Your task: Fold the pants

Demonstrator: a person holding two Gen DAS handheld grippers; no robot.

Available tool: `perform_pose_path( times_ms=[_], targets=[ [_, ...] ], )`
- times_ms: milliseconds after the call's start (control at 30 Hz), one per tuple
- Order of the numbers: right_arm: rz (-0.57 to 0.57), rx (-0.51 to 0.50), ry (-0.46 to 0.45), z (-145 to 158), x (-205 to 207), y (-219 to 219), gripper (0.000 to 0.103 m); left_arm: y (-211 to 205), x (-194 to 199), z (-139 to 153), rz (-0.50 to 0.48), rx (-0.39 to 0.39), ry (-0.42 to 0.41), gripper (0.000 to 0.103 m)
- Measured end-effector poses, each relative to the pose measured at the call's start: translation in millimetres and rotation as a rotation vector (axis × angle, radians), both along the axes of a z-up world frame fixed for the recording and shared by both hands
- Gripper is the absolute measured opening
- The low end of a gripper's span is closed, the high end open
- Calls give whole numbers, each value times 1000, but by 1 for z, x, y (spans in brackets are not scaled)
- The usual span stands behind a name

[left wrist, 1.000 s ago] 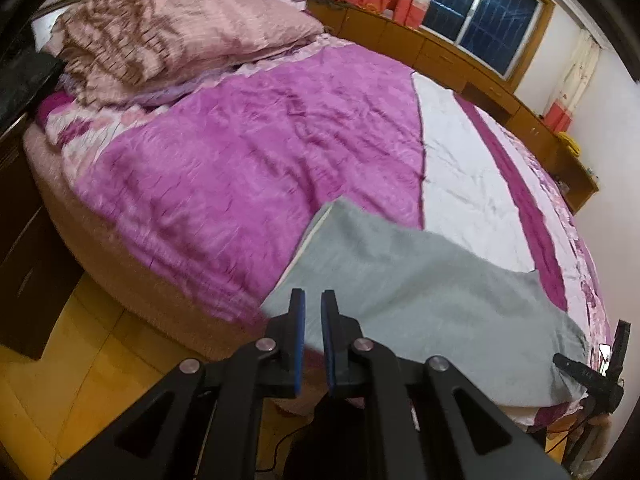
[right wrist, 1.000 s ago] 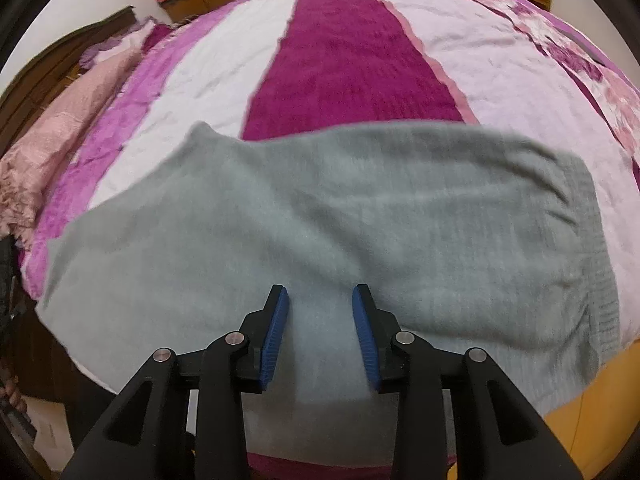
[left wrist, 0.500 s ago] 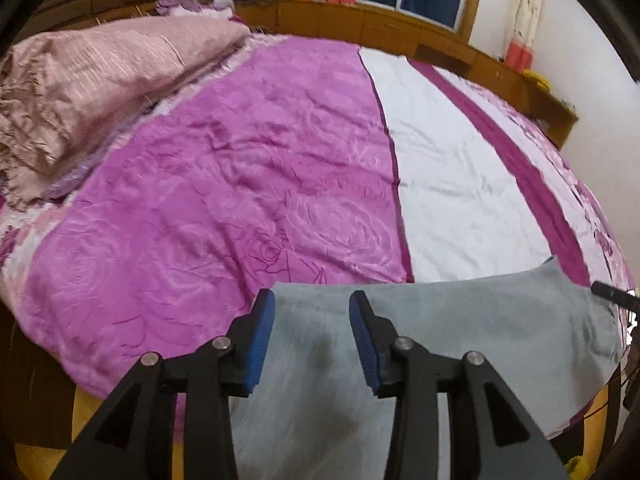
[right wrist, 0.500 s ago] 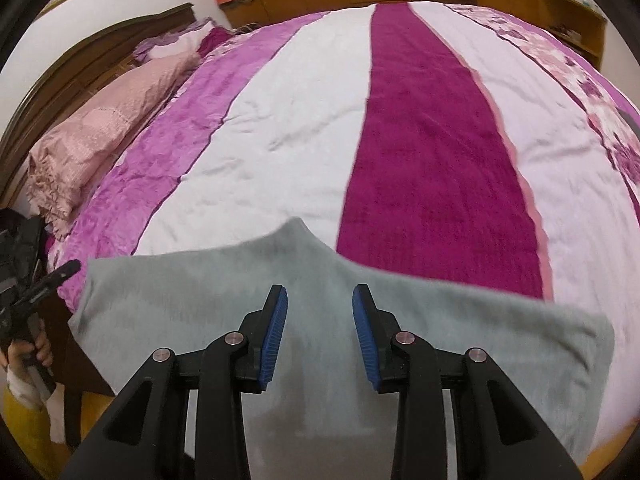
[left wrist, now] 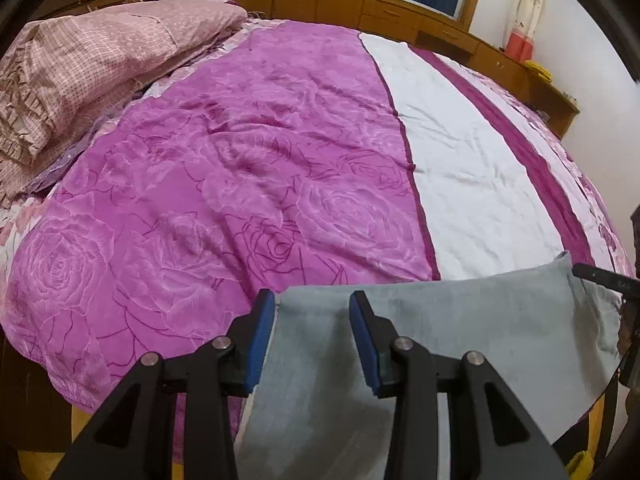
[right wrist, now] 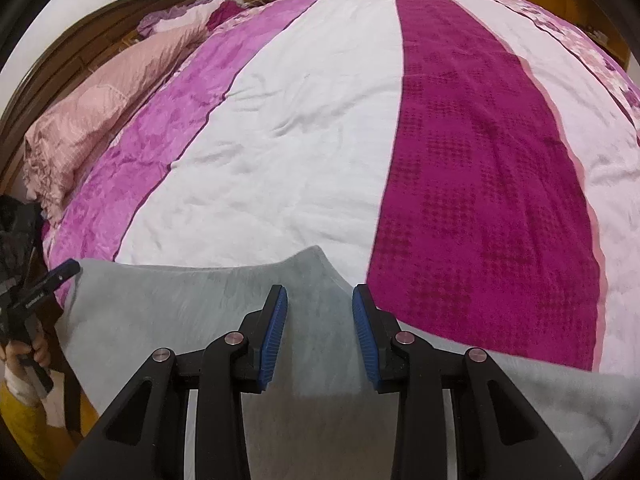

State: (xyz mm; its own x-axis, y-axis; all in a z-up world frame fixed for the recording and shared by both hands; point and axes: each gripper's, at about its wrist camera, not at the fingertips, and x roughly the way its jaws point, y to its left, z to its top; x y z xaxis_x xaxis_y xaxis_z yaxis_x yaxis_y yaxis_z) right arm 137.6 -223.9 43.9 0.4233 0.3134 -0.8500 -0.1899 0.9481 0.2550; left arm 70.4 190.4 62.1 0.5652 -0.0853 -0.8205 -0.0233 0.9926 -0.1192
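Pants (left wrist: 460,320) lay flat along the bed's (left wrist: 240,180) near edge, likely spread for folding. Left gripper (left wrist: 312,328) and right gripper (right wrist: 320,324) hovered above them, jaws apart, gripping nothing.

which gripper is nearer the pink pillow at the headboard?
Left. The left gripper sits at the grey pants' end nearest the pink pillow; the right gripper is farther along.
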Motion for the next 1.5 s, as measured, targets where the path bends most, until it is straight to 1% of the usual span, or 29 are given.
perform_pose_path(
  times_ms=[100,233,300,333,400,433,500,567,667,700,733,767,800,900,1033,1167,1267,1367,1433,1467,1500],
  targets=[
    [25,-31,-1,-2,3,7,27,-1,4,-3,-14,4,17,41],
    [47,-59,-11,-2,6,14,27,-3,5,-5,-18,6,19,40],
    [44,-56,-14,-3,8,15,27,-2,1,-3,-14,-8,-6,29],
    [44,-52,-15,-4,9,15,27,-1,-1,0,-15,-26,-22,19],
    [45,-50,-17,-7,12,16,27,0,-7,4,-26,-65,-50,15],
    [48,-55,-19,-9,13,18,27,-1,-9,6,-34,-77,-60,10],
    [53,-57,-24,-13,15,20,29,-2,-12,9,-44,-86,-75,8],
    [50,-48,-25,-15,17,19,30,-1,-15,13,-28,-72,-95,7],
    [37,-31,-34,-18,16,18,30,6,-20,21,5,-76,-144,7],
    [29,-33,-43,-17,16,18,28,6,-19,21,4,-71,-154,7],
    [15,-52,-63,-16,14,18,25,6,-16,19,-1,-52,-152,7],
    [-3,-85,-84,-15,13,20,14,6,-12,16,-1,-36,-138,7],
    [-17,-109,-97,-14,13,20,7,6,-5,9,1,-22,-112,7],
    [-44,-122,-106,-14,14,22,7,10,5,-10,16,-6,-74,7],
    [-43,-158,-103,-21,19,27,7,17,13,-26,48,-16,-62,7],
    [-57,-200,-121,-30,24,33,7,22,19,-35,20,-28,-43,7],
    [-88,-186,-145,-33,26,31,7,26,20,-31,-9,-35,-39,10],
    [-93,-170,-144,-31,26,28,7,31,15,-18,-6,-68,-34,12],
    [-113,-142,-138,-27,25,24,8,33,9,-3,-6,-84,-51,12],
    [-146,-126,-137,-21,22,19,12,32,5,4,-5,-84,-62,12],
    [-179,-117,-145,-16,16,16,20,32,1,10,0,-80,-71,12]
  ],
)
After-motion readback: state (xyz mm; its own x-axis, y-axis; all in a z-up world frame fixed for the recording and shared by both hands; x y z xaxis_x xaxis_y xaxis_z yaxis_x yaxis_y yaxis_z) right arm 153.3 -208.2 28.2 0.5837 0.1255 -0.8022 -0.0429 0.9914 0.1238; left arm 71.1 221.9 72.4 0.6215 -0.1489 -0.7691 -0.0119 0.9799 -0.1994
